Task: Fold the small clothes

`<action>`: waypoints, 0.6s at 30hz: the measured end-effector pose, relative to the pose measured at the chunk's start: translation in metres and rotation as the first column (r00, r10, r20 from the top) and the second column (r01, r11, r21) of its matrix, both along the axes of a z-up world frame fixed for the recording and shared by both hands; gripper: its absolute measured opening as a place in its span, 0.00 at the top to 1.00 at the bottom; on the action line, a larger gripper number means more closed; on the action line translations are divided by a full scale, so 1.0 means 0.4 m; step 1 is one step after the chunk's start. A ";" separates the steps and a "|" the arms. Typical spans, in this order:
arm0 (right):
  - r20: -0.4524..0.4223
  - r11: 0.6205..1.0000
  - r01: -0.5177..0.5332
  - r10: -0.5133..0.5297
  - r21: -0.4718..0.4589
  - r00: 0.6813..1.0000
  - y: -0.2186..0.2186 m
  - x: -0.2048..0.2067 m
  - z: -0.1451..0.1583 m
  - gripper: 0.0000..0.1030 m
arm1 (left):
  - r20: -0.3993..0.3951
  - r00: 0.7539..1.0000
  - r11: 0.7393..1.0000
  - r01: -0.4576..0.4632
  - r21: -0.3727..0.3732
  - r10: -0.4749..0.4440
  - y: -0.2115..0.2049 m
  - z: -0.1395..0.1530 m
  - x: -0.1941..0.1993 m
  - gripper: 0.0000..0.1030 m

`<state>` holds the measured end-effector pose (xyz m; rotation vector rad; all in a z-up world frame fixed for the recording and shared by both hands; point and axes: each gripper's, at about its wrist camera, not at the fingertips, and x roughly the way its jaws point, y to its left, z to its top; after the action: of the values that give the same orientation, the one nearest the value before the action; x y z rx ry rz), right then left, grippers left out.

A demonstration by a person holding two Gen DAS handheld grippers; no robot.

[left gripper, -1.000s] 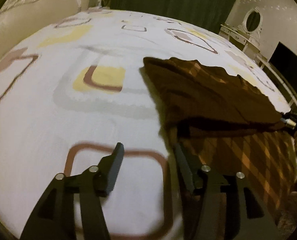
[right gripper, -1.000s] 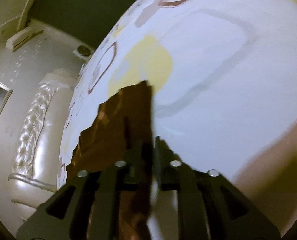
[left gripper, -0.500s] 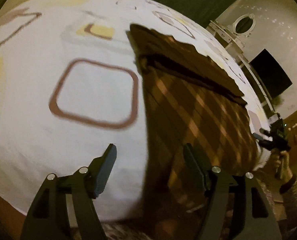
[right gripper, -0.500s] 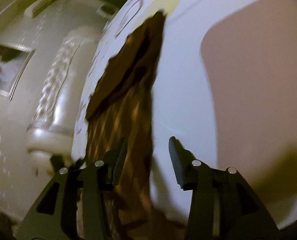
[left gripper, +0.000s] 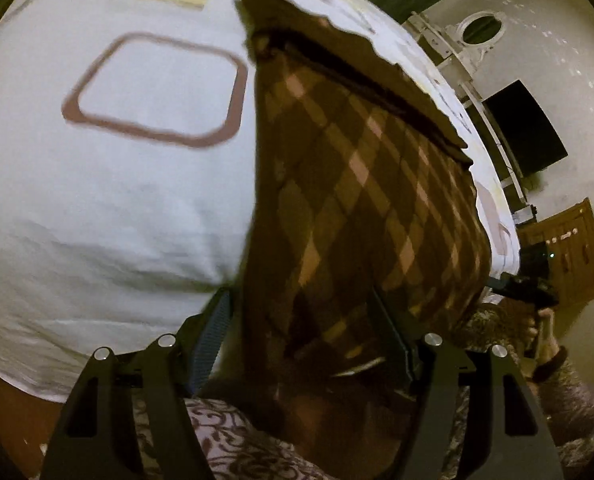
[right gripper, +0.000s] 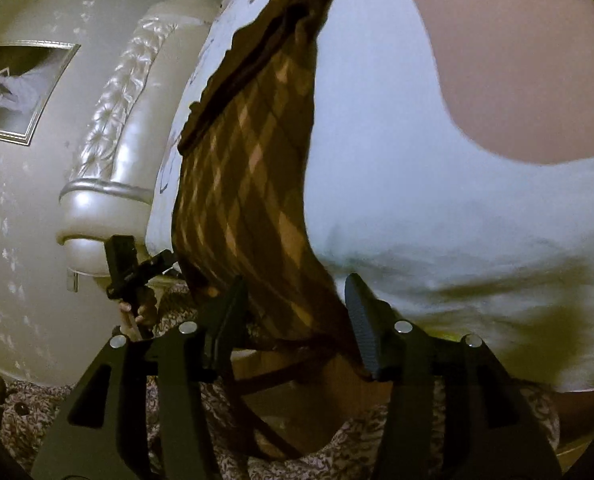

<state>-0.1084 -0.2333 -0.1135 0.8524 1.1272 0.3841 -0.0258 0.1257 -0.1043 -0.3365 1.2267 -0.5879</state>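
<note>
The bed [left gripper: 97, 208] carries a white sheet with brown outlined squares and pale yellow patches, and it fills the space ahead of both grippers. On it lies the cloth [left gripper: 361, 200], a dark brown piece with a tan diamond check; its far part is folded back on itself, showing a plain brown side with a wavy edge. Its near end hangs over the bed's edge toward the person's patterned sleeve [left gripper: 569, 400].

The near hem of the cloth is lost in shadow and blur below the fingers, so its lower corners cannot be made out. The fisheye rims cut off the bed's far side.

The left gripper [left gripper: 297, 332] stands wide apart with the cloth's left edge passing between its fingers, neither pad pressing it. The right gripper [right gripper: 293, 312] has its jaws opening; the cloth's right edge runs between them, loose, nothing gripped
</note>
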 end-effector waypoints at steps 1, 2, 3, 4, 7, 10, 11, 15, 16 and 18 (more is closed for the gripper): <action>-0.003 1.000 -0.007 0.007 0.004 1.000 0.008 0.003 -0.007 0.51 | -0.002 1.000 1.000 -0.003 -0.007 0.003 0.001 0.000 0.002 0.32; -0.006 1.000 -0.016 0.016 0.004 1.000 0.016 0.009 -0.013 0.50 | -0.009 1.000 1.000 -0.001 -0.017 0.001 0.001 -0.001 0.006 0.32; -0.010 1.000 -0.029 0.029 0.002 1.000 0.023 0.012 -0.016 0.50 | -0.013 1.000 1.000 -0.001 -0.022 0.000 0.004 -0.001 0.005 0.31; -0.013 0.999 -0.042 0.042 -0.003 0.999 0.031 0.016 -0.018 0.50 | -0.017 1.000 1.000 -0.003 -0.029 0.002 0.006 -0.004 0.007 0.31; -0.008 0.998 -0.065 0.065 -0.008 0.998 0.045 0.021 -0.016 0.48 | -0.026 1.000 0.998 -0.007 -0.062 0.005 0.019 -0.007 0.007 0.31; -0.006 0.998 -0.068 0.068 -0.009 0.998 0.051 0.025 -0.018 0.48 | -0.022 1.000 0.999 -0.011 -0.044 0.010 0.022 -0.008 0.005 0.42; -0.006 0.997 -0.070 0.070 -0.014 0.998 0.052 0.022 -0.018 0.50 | -0.016 1.000 1.000 -0.006 -0.018 0.006 0.022 -0.007 0.003 0.46; -0.018 0.993 -0.110 0.109 -0.043 0.994 0.072 0.022 -0.019 0.61 | -0.044 0.999 0.999 0.029 0.021 -0.028 0.016 -0.020 0.004 0.91; -0.022 0.990 -0.128 0.126 -0.060 0.992 0.087 0.026 -0.018 0.62 | -0.050 0.998 0.999 0.030 0.022 -0.029 0.014 -0.024 0.004 0.91; -0.029 0.984 -0.153 0.151 -0.088 0.988 0.098 0.026 -0.020 0.74 | -0.039 0.998 0.998 0.046 0.045 -0.044 0.003 -0.021 0.004 0.91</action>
<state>-0.0980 -0.1939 -0.1214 0.6947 1.2256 0.4476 -0.0243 0.1268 -0.1127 -0.2835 1.2851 -0.5934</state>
